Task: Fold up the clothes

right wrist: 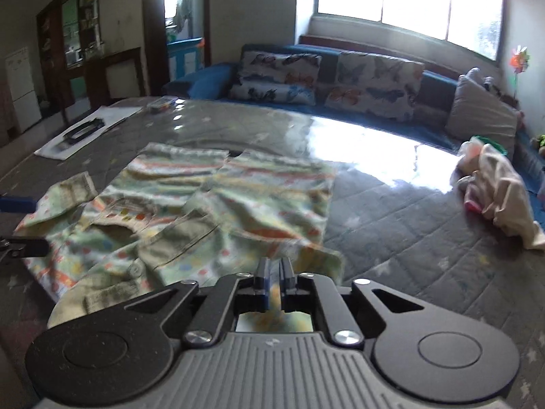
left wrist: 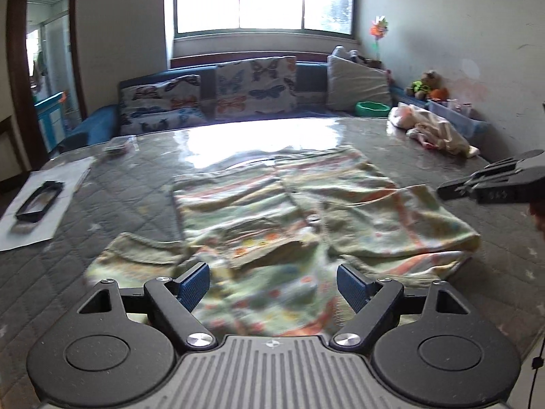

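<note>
One patterned shirt (left wrist: 293,211) lay spread flat on the quilted grey table (left wrist: 112,197), a second crumpled pale garment (left wrist: 432,129) far off; left tool (left wrist: 274,281) gaped empty, right tool (right wrist: 274,269) pinched the shirt's soft hem

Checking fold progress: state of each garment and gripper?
patterned shirt: spread flat on the table, rumpled, one sleeve folded in
pale clothes pile: crumpled, unfolded, far right
left gripper: open, empty, over the shirt
right gripper: shut; whether it pinches the shirt's edge is unclear
</note>
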`<state>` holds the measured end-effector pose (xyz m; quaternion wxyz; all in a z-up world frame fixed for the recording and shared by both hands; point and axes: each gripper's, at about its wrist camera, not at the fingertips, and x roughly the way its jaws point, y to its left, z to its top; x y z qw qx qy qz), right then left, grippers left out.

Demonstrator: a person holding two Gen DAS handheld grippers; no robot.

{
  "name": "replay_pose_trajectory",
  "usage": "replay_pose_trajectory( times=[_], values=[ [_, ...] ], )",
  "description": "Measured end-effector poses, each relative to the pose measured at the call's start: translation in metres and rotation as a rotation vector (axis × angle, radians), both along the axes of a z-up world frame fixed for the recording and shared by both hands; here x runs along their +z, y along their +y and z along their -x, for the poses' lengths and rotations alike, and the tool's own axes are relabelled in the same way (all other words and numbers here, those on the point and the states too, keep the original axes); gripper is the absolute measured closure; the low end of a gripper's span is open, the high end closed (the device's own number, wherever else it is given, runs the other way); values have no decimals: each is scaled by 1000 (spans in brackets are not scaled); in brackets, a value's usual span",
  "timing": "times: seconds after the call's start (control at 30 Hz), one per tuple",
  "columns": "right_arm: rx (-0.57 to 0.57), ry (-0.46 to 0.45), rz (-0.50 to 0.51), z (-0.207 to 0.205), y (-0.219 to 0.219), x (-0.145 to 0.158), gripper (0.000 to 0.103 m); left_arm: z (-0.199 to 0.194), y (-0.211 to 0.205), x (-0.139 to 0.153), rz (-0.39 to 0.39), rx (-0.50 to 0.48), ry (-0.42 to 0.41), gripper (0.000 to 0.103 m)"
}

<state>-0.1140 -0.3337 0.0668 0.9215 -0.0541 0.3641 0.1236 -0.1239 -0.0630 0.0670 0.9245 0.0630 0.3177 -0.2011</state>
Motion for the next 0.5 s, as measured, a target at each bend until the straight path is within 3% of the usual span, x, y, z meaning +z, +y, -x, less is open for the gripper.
replay_pose_trajectory(
  times=[0.07,0.13,0.2,0.27,0.37,0.5],
  values=[
    [50,18,-8,0,14,-9,89,1,-12,-4,6,-34,5,23],
    [87,33,-25,-5,26,-15,84,3,-21,-10,10,-65,10,33],
    [131,46,-29,-11,39,-21,83,3,-28,-18,14,-95,32,50],
    [181,57,-12,-16,57,-27,82,5,-32,-25,21,-122,53,58],
    [218,74,13,-23,73,-36,82,9,-34,-34,24,-154,59,65],
    [237,78,43,-24,84,-46,82,14,-32,-45,19,-179,74,65]
  ],
)
